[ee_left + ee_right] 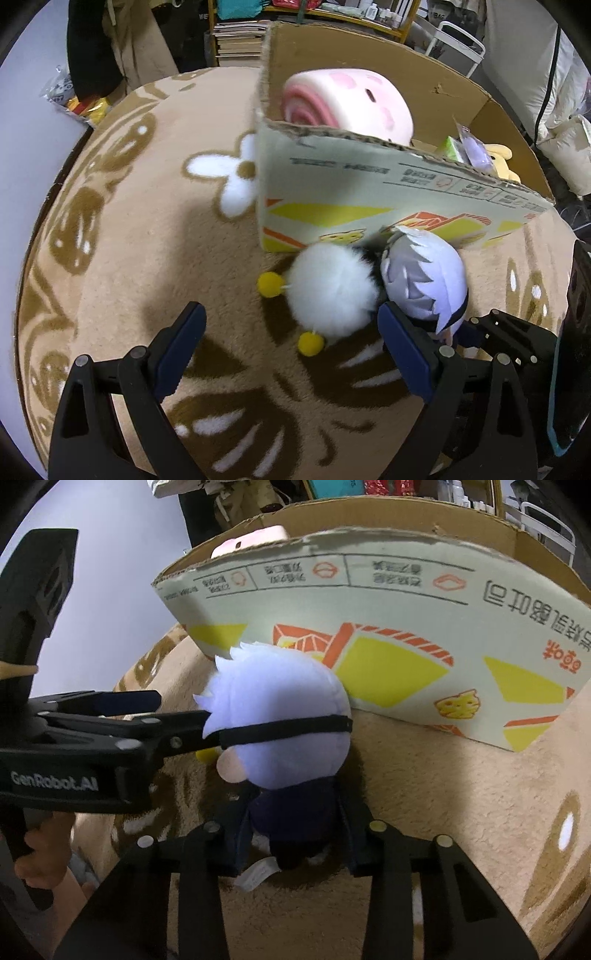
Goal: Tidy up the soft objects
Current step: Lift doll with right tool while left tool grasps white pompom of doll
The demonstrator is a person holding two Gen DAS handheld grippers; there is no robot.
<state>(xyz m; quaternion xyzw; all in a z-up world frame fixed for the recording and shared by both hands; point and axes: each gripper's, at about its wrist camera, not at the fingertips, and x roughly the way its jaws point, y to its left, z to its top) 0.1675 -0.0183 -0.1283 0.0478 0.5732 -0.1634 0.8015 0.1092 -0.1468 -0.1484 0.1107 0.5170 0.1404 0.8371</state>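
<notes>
The box wall (369,192) hides most of the yellow plush (500,157).

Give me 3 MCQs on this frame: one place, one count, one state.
1. Where does the white-haired doll lie?
A. inside the cardboard box
B. on the rug, outside the box's front wall
C. on a shelf

2. How many yellow pom-poms show on the white fluffy ball?
A. one
B. two
C. four

3. What state are the right tongs in?
A. closed on the doll's dark body
B. open over bare rug
C. closed on the box wall

Key: B, the doll lies on the rug against the box's printed wall; B, two are visible; A, both fingers press the doll's body. The left tongs stand open.
</notes>
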